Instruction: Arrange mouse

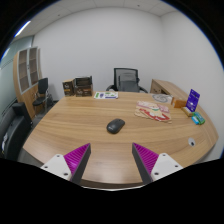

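A dark mouse (116, 126) lies flat on the wooden table, beyond the fingers.

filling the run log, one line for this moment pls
stage: approach | gripper: open, empty | mouse: on table, beyond fingers, untouched

Ahead of your hand-held gripper (112, 160), whose parted fingers carry magenta pads (78, 157), a dark grey mouse (116, 126) lies on the light wood-grain table (80, 125). Beyond it you see a purple card (193, 99), a black chair (126, 79) and white walls (95, 45).

Wooden table (90, 135) with mouse (116, 126), boxes (78, 87), papers (153, 109).
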Tool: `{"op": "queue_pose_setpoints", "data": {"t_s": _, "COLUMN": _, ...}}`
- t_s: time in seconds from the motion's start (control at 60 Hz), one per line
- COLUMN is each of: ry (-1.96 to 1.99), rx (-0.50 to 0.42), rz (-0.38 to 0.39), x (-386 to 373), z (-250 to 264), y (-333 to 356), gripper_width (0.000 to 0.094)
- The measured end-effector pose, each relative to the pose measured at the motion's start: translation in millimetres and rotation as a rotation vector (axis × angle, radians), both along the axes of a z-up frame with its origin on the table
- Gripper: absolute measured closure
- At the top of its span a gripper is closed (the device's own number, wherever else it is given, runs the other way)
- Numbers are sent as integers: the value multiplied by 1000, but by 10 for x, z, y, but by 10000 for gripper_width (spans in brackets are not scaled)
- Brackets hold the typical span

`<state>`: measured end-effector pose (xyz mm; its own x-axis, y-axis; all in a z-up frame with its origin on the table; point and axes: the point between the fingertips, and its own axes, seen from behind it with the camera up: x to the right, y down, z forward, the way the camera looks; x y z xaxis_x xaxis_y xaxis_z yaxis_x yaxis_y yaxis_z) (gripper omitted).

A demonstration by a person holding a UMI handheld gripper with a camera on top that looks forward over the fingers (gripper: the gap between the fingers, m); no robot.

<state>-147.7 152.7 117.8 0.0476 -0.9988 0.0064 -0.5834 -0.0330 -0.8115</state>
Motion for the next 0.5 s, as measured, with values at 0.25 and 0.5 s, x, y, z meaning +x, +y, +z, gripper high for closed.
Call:
{"op": "queue_pose_setpoints", "data": {"t_s": 0.25, "ry": 25, "rx": -31, "rz": -52, "x": 881, "z": -555, "y": 95, "gripper_width": 71}}
{"op": "queue_pose_setpoints", "data": {"t_s": 0.5, "ry": 70, "rx": -31, "rz": -72, "x": 1552, "z": -1079, "y": 48, "gripper_width": 68}}
